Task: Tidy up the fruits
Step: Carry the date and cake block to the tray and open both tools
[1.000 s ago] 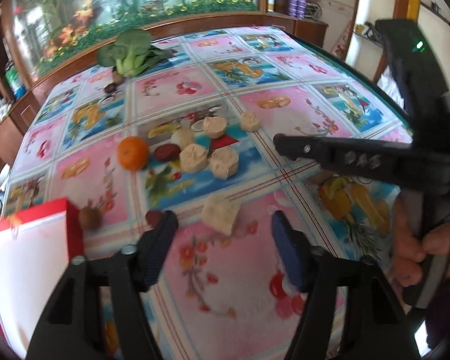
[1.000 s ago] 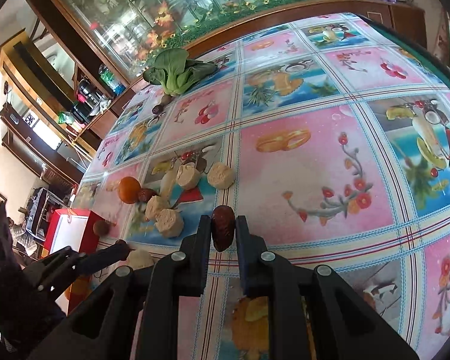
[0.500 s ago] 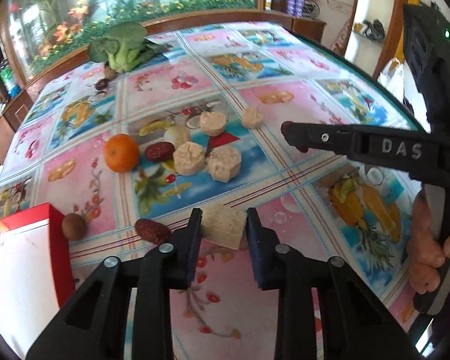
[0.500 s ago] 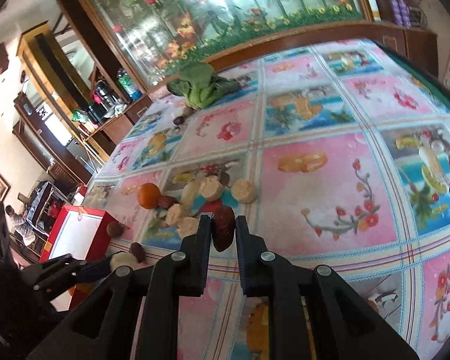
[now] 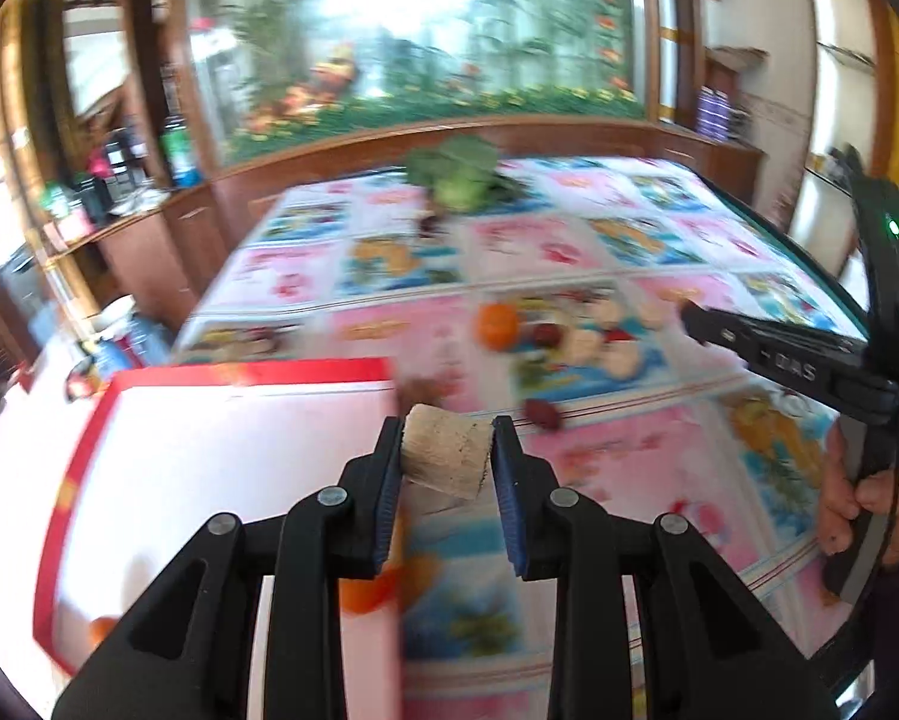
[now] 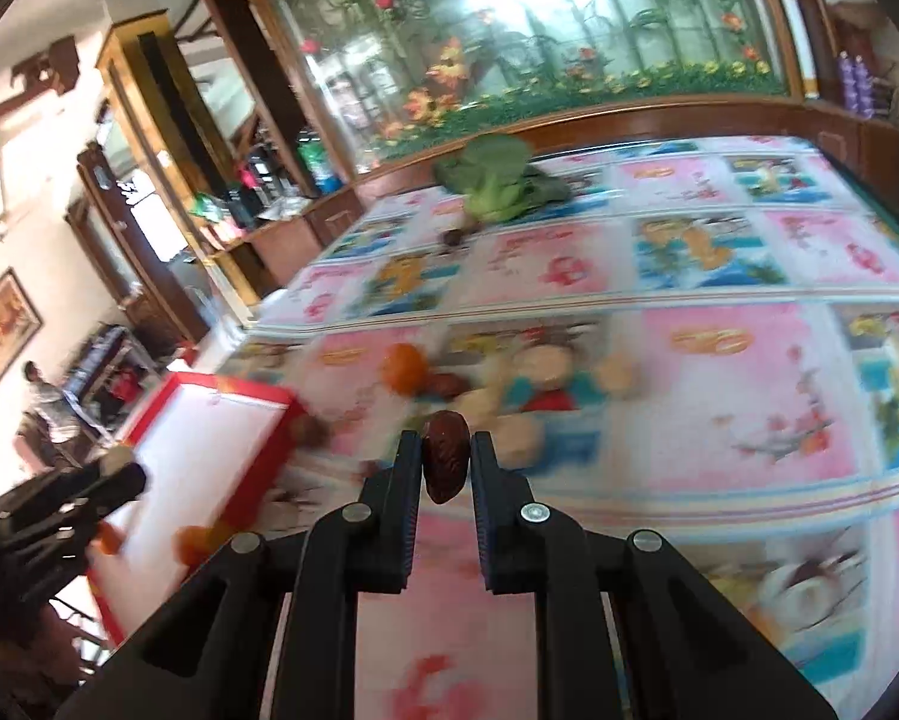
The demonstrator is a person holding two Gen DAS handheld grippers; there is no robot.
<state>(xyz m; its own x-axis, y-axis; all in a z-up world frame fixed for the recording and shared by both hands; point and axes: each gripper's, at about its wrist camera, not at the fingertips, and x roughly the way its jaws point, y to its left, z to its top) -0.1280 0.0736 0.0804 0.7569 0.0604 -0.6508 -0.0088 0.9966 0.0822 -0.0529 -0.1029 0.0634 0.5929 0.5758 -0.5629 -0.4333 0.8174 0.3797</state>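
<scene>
You have both hands loaded: your left gripper [image 5: 447, 461] is clamped on the pale beige, rough-sided cylindrical chunk [image 5: 446, 450], pads pressing its two flanks, and your right gripper [image 6: 445, 461] is closed tight on the dark red, wrinkled date [image 6: 445, 455], which stands upright between the jaws. The chunk hangs in the air near the right-hand edge of the red-rimmed, white-lined box [image 5: 221, 462], so the step in hand looks like carrying each piece over that box. Bring the left piece well inside the red rim before you let the jaws go, and lower it close to the white floor so it does not bounce out; the chunk looks crumbly, so avoid squeezing harder. Follow with the date, keeping your two grippers apart over the box, since the right one [image 5: 767, 354] already reaches across the table toward the left. A couple of small orange fruits [image 6: 194, 542] seem to lie in the box already, though blur makes them hard to read; aim for bare white. Left on the pink and blue fruit-patterned tablecloth [image 6: 719, 420] are a round orange tangerine [image 5: 497, 327], another date [image 5: 544, 414], several more beige chunks [image 6: 548, 363] and a leafy green vegetable [image 6: 500, 183] at the far edge.
</scene>
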